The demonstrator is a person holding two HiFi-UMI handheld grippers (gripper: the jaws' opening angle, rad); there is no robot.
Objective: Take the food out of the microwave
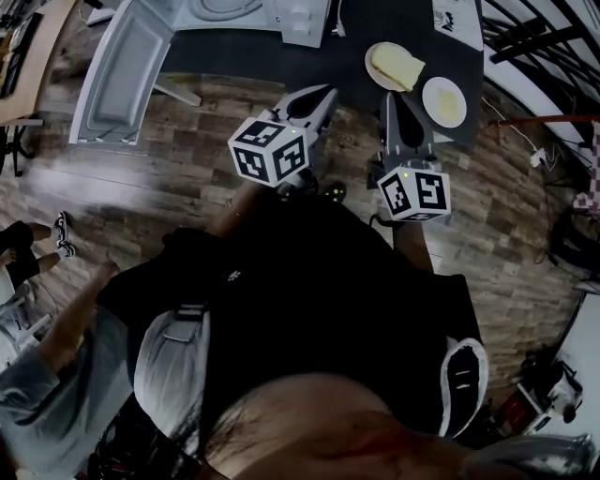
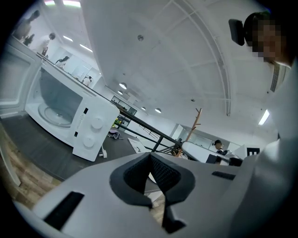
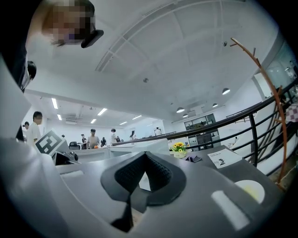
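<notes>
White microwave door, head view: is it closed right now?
No, the white microwave door stands swung wide open to the left of the white microwave.

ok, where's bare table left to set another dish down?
Free: the dark table strip in front of the microwave, between its open door and the left plate. Crowded: the right end, where the left plate, right plate and a leaflet sit close together.
</notes>
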